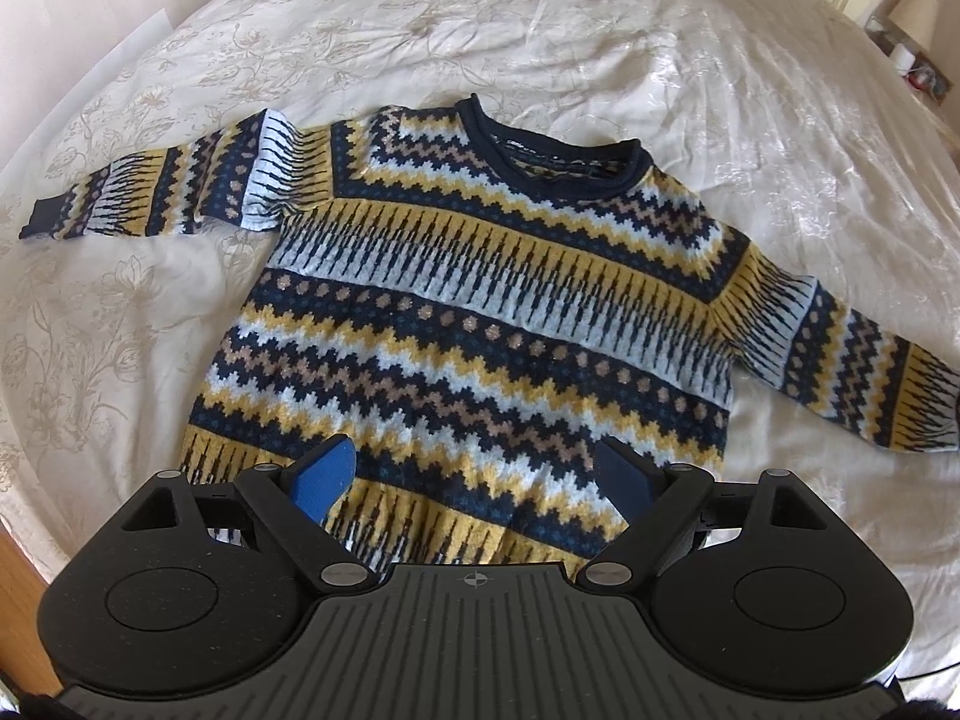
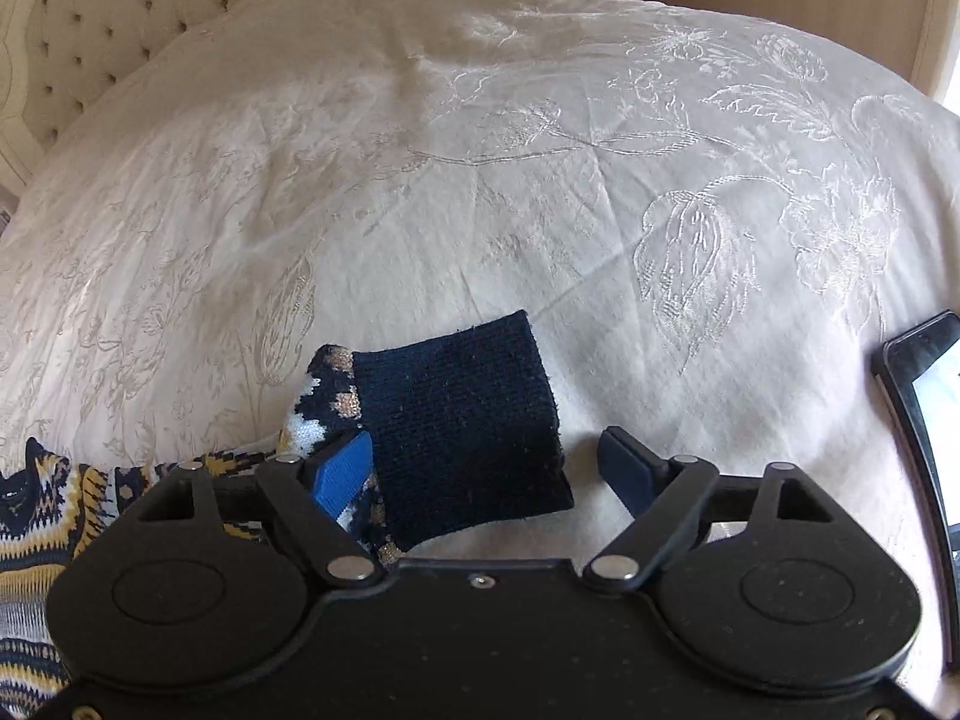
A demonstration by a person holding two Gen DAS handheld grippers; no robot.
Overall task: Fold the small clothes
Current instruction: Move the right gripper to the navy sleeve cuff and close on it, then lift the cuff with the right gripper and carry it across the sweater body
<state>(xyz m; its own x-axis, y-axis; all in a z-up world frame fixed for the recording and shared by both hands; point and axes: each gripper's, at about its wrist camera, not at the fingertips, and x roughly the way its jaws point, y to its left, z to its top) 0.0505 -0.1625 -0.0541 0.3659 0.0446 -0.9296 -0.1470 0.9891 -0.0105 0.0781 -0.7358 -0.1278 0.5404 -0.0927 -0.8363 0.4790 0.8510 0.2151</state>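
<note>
No readable text, brand, number or label in either view.

The only sign is a small crosshair mark, a circle crossed by two fine lines, moulded into the ribbed black body of the left tool, on its centre line just behind the fingers. The phone lying on the bed at the right edge of the right wrist view shows a lit white screen, but it is seen at too steep an angle for any characters to be made out. The patterned jumper carries woven zigzags and dots only, no lettering, and no legible tag shows inside its collar.
</note>
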